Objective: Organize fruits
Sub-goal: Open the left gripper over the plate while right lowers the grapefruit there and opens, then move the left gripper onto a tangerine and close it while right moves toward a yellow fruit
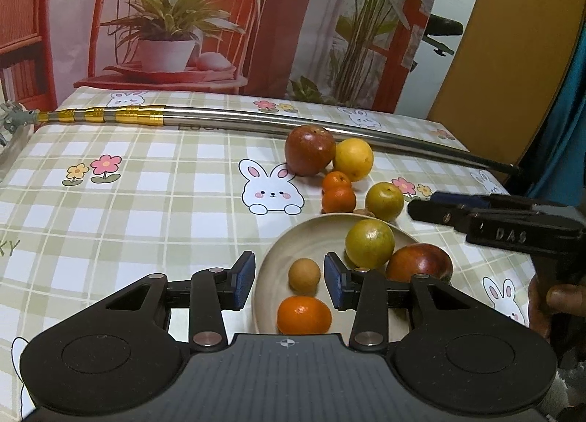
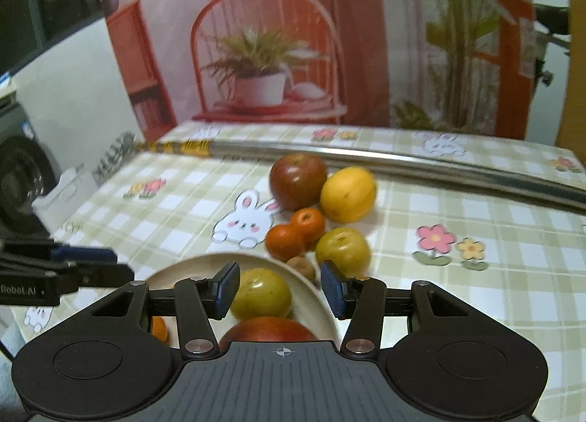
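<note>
Checked bunny tablecloth point(image 1: 146, 202) over a table, printed chair-and-plant backdrop behind.

- Left gripper point(image 1: 289, 275): jaws apart, empty, hovering over the near-left part of the beige plate point(image 1: 311, 235).
- Right gripper point(image 2: 280, 286): jaws apart, nothing between them, over the plate's far-right rim and aimed at the loose fruit.
- On the plate: 4 pieces, namely mandarin point(image 1: 304, 314), small brown fruit point(image 1: 304, 275), green citrus point(image 1: 370, 244) and red apple point(image 1: 419, 262).
- On the cloth just beyond the rim: greenish fruit point(image 2: 342, 248), 2 mandarins point(image 2: 285, 242), yellow citrus point(image 2: 348, 195), second apple point(image 2: 298, 180) and a small brown fruit against the rim.
- Step, as I judge it: mid-transfer, between picks. Next comes a reach to the greenish fruit, nearest the right gripper, closing gently across its middle.
- Fruits near-round, no real long axis; stem ends face up. The cluster runs away from the plate toward the metal pole point(image 1: 293, 125).
</note>
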Motion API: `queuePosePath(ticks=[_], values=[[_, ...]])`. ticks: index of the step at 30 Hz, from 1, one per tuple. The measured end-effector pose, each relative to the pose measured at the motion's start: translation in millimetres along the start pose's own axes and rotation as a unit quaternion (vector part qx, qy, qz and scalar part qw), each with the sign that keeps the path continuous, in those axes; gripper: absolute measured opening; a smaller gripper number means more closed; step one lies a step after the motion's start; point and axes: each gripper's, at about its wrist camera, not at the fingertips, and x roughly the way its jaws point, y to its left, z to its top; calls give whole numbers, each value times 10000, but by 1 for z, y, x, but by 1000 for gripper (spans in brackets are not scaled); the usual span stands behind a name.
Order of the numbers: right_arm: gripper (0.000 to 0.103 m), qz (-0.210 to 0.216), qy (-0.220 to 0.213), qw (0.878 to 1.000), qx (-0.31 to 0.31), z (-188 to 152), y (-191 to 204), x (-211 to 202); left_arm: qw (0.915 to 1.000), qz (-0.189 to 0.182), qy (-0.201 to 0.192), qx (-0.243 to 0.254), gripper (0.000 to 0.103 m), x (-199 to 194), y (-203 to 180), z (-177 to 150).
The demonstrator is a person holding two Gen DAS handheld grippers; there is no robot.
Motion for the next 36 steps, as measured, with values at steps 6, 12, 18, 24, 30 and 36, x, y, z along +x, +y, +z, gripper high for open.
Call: queuePosePath(ticks=[6, 12, 18, 24, 30, 36], values=[[46, -129, -436, 9990, -7, -4, -12, -15, 10000, -1, -3, -38, 44, -1, -5, -1], [46, -96, -628, 9979, 119, -9, -22, -20, 10000, -2, 67, -10, 44, 1, -10, 1], [46, -133, -698, 9970, 304, -12, -36, -21, 9998, -63, 165, 35, 44, 6, -14, 7], [46, -209, -752, 9959, 461, -15, -48, -23, 9991, -309, 304, -37, 43, 20, -19, 27], [46, -244, -846, 9943, 607, -15, -59, -23, 9978, -448, 488, 43, 43, 49, -30, 52], [46, -283, -877, 9929, 746, -16, -69, -23, 9961, -499, 728, 47, 42, 93, -39, 67]])
